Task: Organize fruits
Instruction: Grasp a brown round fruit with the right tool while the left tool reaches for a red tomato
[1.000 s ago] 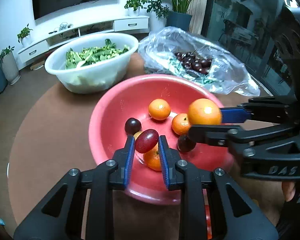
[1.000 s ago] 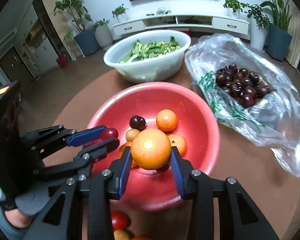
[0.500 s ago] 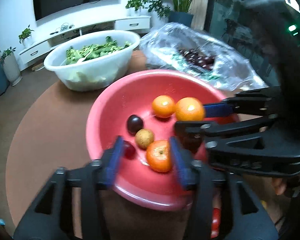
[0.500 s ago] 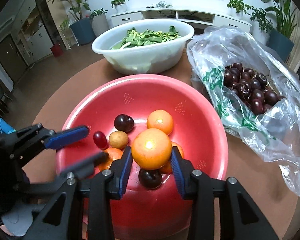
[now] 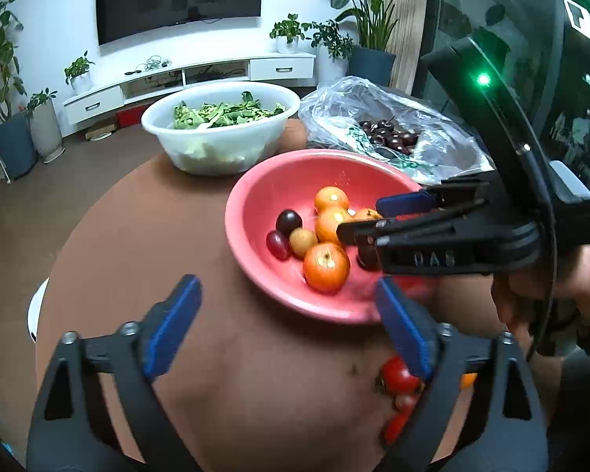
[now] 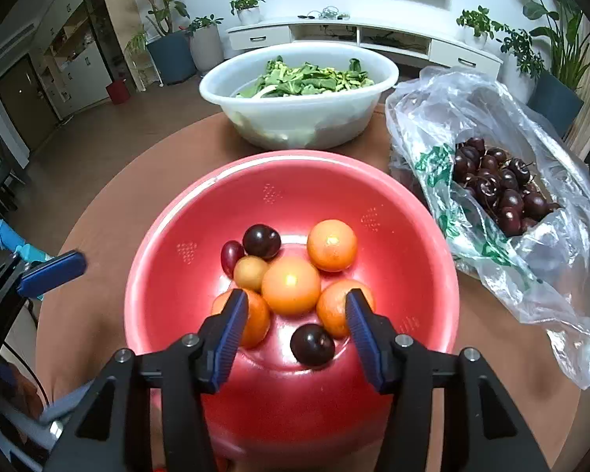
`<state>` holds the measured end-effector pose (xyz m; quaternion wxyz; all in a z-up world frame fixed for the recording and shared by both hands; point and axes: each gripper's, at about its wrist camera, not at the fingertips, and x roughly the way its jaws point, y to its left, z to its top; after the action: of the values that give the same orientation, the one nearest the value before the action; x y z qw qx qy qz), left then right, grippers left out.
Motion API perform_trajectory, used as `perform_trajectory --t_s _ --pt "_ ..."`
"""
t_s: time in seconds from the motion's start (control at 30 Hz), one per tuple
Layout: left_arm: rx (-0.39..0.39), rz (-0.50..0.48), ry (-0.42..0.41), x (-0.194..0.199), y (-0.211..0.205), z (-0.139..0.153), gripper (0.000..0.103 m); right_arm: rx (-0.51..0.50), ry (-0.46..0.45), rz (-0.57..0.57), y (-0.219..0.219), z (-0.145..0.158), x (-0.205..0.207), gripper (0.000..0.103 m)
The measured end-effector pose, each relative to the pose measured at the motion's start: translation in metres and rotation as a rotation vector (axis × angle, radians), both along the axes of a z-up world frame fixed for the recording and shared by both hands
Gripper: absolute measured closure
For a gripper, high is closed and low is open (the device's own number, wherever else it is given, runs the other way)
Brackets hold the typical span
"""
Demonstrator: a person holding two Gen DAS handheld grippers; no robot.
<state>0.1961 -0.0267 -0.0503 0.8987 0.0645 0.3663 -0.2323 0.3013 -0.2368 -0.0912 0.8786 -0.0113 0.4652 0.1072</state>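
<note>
**Both grippers stand empty over the fruit bowl**

The left gripper [image 5: 287, 306] has just been opening and its jaws are spread wide with nothing between them; it hangs above the brown table [image 5: 145, 244], near the left rim of the red bowl [image 6: 413, 236]. The right gripper [image 6: 295, 314] has also just been opening: its blue pads stand apart over the bowl, gripping nothing, with an orange [image 6: 291, 290] lying loose in the bowl beyond them. Around that orange sit three more oranges, two dark cherries, a red grape [image 6: 231, 253] and a small yellowish fruit [image 6: 249, 273]. Far behind the bowl is a white basin [image 6: 299, 118] of green leaves. To the right lies a clear plastic bag [image 6: 550, 275] holding many dark cherries. Small red tomatoes [image 5: 397, 373] rest on the table on the near side of the bowl.
</note>
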Motion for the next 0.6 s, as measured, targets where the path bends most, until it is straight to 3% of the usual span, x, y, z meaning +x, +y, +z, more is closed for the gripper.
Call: perform_trajectory --t_s 0.17,0.33,0.6 --pt "0.001 0.006 -0.003 -0.032 0.011 -0.004 0.002 0.029 -0.045 -0.015 -0.009 0.015 -0.026 0.042" --pt "0.027 -0.021 0.020 -0.063 0.011 -0.017 0.002 0.079 -0.095 -0.043 -0.029 0.025 -0.080 0.036" --pt "0.106 -0.056 0.089 -0.090 -0.006 -0.049 0.002 0.152 -0.091 -0.113 -0.059 0.007 -0.168 0.036"
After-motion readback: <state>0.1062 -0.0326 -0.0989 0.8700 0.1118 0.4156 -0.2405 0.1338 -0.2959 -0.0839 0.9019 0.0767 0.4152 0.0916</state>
